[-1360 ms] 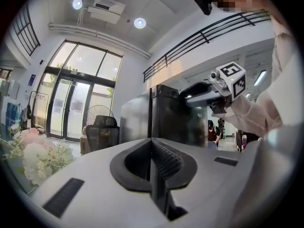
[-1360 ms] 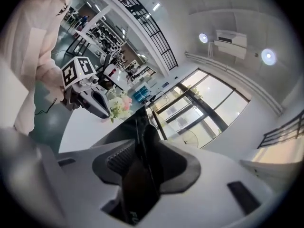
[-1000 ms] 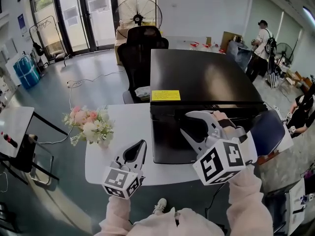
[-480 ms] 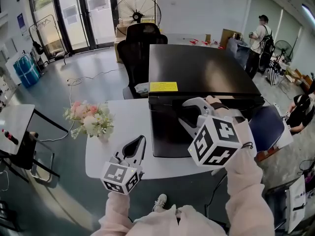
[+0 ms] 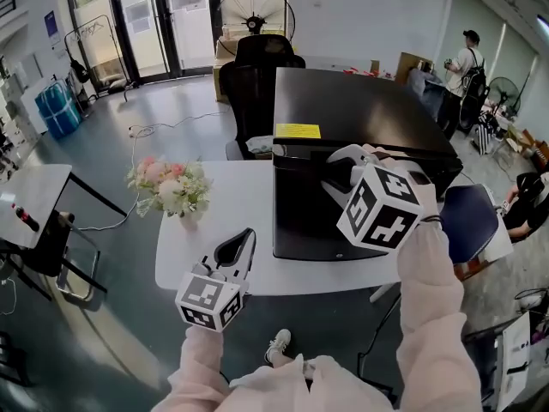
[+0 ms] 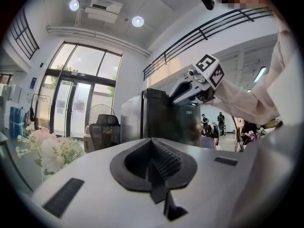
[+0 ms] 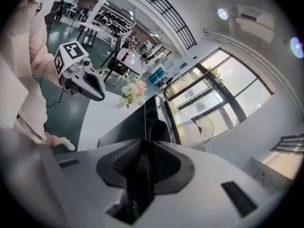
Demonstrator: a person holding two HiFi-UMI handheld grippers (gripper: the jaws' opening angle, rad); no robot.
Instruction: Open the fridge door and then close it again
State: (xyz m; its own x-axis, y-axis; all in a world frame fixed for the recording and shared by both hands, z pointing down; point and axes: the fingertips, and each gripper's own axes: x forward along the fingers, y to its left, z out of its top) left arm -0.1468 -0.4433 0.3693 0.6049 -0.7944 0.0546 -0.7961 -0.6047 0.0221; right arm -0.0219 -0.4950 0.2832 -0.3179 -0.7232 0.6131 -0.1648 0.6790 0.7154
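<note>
A black mini fridge [image 5: 360, 110] stands on the white table [image 5: 223, 204], its door [image 5: 300, 204] facing me. My right gripper [image 5: 339, 163] reaches down over the door's top edge. Its jaws have just been closing, and in the right gripper view [image 7: 145, 175] the dark door edge [image 7: 128, 127] fills the gap between the pads. My left gripper [image 5: 249, 237] hovers shut and empty over the table's front edge, left of the fridge. The left gripper view [image 6: 154, 172] shows the fridge [image 6: 152, 118] ahead and the right gripper [image 6: 178, 95] at its top.
A vase of pink and white flowers [image 5: 171, 187] stands at the table's left end. Behind the table is a black office chair [image 5: 257, 75], with a standing fan [image 5: 255, 11] further back. A blue chair [image 5: 467, 221] sits right of the fridge. A person [image 5: 467, 67] stands far right.
The right gripper tipped further down over the door's top edge and its jaws narrowed onto it. The left gripper shifted a little along the table's front.
</note>
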